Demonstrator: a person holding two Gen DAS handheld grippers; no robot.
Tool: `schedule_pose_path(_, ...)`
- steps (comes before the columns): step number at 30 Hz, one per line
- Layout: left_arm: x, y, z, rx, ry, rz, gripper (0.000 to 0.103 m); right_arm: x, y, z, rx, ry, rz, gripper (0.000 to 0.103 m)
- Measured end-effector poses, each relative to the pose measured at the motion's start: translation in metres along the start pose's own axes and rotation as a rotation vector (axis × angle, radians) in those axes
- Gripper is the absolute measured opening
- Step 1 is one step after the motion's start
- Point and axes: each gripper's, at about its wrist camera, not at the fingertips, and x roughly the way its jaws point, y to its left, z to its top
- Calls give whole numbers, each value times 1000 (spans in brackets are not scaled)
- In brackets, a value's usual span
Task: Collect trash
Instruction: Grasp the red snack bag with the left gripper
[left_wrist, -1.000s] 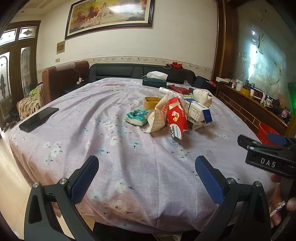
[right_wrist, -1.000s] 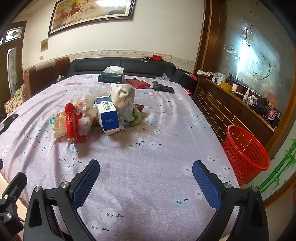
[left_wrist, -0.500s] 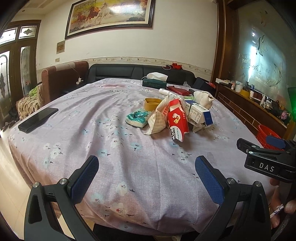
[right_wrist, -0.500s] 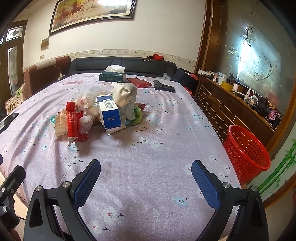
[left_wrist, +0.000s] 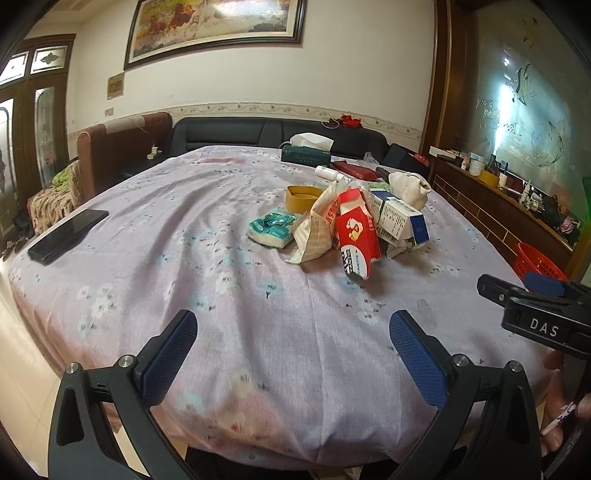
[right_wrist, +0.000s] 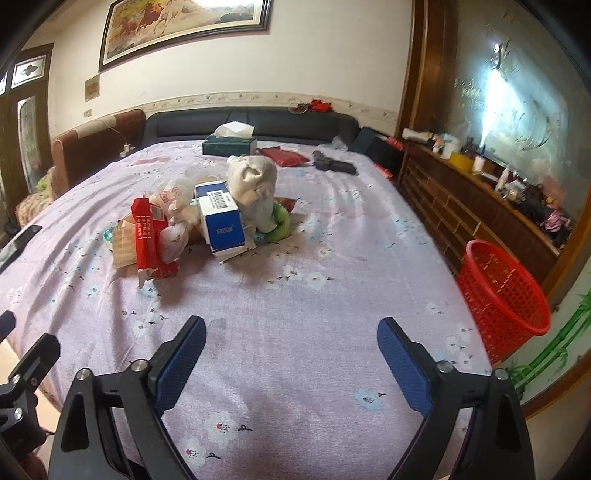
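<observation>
Right wrist view: right gripper (right_wrist: 291, 350) jaws closing on nothing, left gripper (left_wrist: 293, 345) wide apart, both well before trash pile (right_wrist: 207, 218).

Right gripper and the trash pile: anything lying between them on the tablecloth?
Nothing: in the right wrist view only bare tablecloth lies between the empty, closing right gripper and the trash pile.

A floral-clothed table (right_wrist: 332, 295) carries a trash pile (right_wrist: 207, 218), tissue box (right_wrist: 229, 146) and phone (left_wrist: 68, 236).
</observation>
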Motion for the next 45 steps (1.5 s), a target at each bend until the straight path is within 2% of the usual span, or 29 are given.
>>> schedule_pose_path(2, 7, 3, 10, -4, 26, -35, 102, 4, -3, 4, 4, 22, 55, 82)
schedule_pose_path(3, 10, 2, 15, 0, 30, -51, 95, 5, -3, 6, 8, 30, 79, 79)
schedule_pose_path(4, 14, 1, 22, 11, 35, -64, 87, 7, -6, 9, 18, 41, 115, 72)
schedule_pose_path(5, 20, -2, 30, 24, 49, -79, 84, 9, -7, 12, 24, 48, 132, 65)
schedule_pose_path(6, 25, -4, 36, 24, 61, -94, 78, 9, -7, 13, 27, 50, 138, 64)
schedule_pose_path(8, 37, -7, 51, -3, 86, -146, 75, 8, -11, 17, 45, 35, 134, 64)
schedule_pose_path(10, 51, -15, 63, -5, 98, -166, 60, 6, -13, 19, 55, 22, 127, 64)
schedule_pose_path(12, 66, -24, 69, 14, 132, -201, 54, 6, -17, 21, 63, 13, 124, 64)
schedule_pose_path(15, 94, -40, 72, 31, 198, -216, 53, 8, -24, 23, 75, 17, 123, 64)
schedule_pose_path(17, 108, -47, 74, 31, 214, -211, 53, 9, -29, 25, 85, 18, 120, 64)
schedule_pose_path(18, 113, -49, 74, 40, 212, -213, 43, 10, -31, 25, 89, 18, 122, 64)
schedule_pose_path(19, 119, -51, 75, 55, 212, -200, 24, 11, -33, 27, 91, 19, 135, 63)
schedule_pose_path(21, 128, -50, 75, 54, 227, -192, 22, 13, -34, 30, 91, 20, 167, 61)
schedule_pose_path(25, 126, -41, 76, 47, 205, -202, 18, 22, -26, 42, 57, 27, 258, 59)
schedule_pose_path(28, 116, -32, 75, 34, 193, -232, 15, 35, -12, 54, 18, 53, 340, 50)
schedule_pose_path(31, 104, -24, 75, 19, 180, -275, 15, 54, -1, 69, -2, 76, 382, 44)
schedule_pose_path(34, 94, -22, 75, 25, 162, -287, 15, 73, 12, 79, -44, 90, 379, 44)
schedule_pose_path(37, 87, -20, 76, 23, 150, -304, 15, 97, 27, 87, -74, 129, 362, 36)
schedule_pose_path(39, 85, -20, 76, 31, 138, -297, 15, 106, 30, 90, -77, 133, 343, 35)
schedule_pose_path(42, 81, -21, 75, 51, 115, -276, 15, 119, 32, 92, -75, 144, 331, 23)
schedule_pose_path(45, 76, -21, 76, 64, 89, -260, 15, 116, 32, 89, -74, 137, 339, 11)
